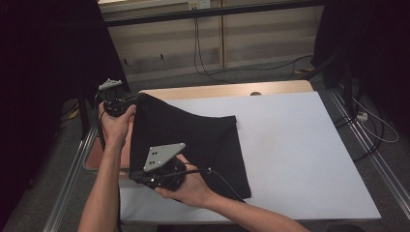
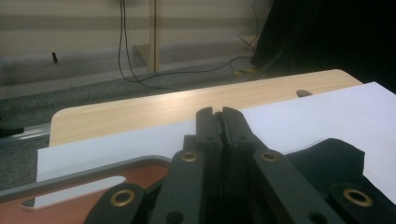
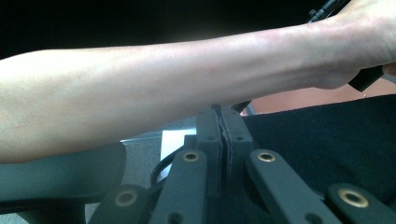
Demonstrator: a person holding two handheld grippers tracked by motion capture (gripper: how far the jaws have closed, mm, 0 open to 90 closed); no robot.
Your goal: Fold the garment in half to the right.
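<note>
Left tool (image 1: 137, 100) clamped on black cloth (image 1: 193, 140) corner, right tool (image 1: 131, 178) pinching its near edge — cloth lifted off white sheet (image 1: 300, 154), no readable writing.

The left tongs (image 1: 133, 104) are held up at the far left, jaws pressed together on a corner of black cloth (image 1: 193, 140), the left hand (image 1: 115, 124) wrapped around the handle with the forearm rising straight from the bottom edge. The right tongs (image 1: 137, 178) lie nearer the person, jaws pointing left and clamped on the cloth's near edge, gripped by the right hand (image 1: 191, 186), whose forearm comes in from the lower right.
</note>
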